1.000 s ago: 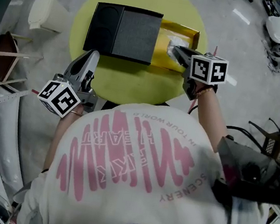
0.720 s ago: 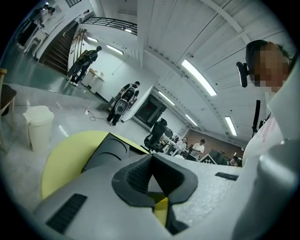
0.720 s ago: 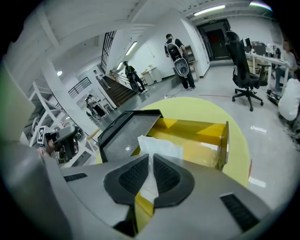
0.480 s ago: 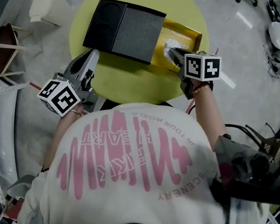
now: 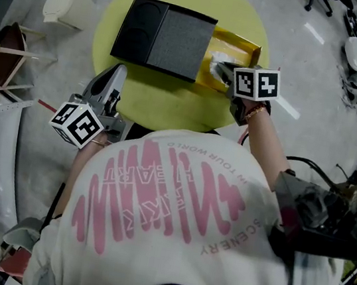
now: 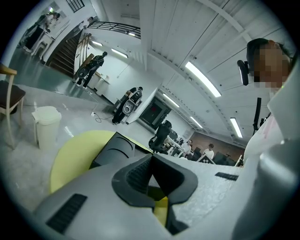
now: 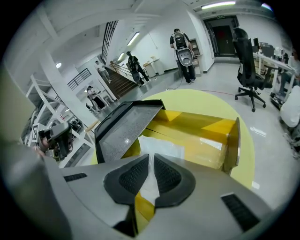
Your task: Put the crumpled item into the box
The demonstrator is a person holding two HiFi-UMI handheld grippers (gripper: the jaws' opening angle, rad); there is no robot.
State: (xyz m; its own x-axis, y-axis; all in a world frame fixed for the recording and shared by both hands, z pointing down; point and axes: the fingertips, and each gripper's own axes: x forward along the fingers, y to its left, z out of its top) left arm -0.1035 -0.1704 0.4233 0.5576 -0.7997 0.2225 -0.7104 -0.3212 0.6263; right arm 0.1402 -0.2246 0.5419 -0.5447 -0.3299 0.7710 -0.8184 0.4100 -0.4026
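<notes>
A white crumpled item (image 7: 157,149) hangs inside the open gold box (image 7: 206,133), and my right gripper (image 7: 151,161) is shut on its near end. In the head view that right gripper (image 5: 220,68) reaches over the gold box (image 5: 244,48) at the right of the round yellow table (image 5: 165,99), with the white item (image 5: 216,60) at its tip. A black lid (image 5: 164,30) lies beside the box and covers its left part. My left gripper (image 5: 110,84) hovers at the table's near left edge, away from the box. Its jaws (image 6: 151,159) are shut with nothing between them.
A white waste bin (image 5: 65,3) and a wooden chair (image 5: 6,61) stand on the floor left of the table. The person's torso in a white shirt (image 5: 165,224) fills the lower head view. An office chair (image 7: 246,61) and several people stand far behind.
My right gripper has sunk a little toward the gold box with the white item still in its jaws. The left gripper has stayed where it was.
</notes>
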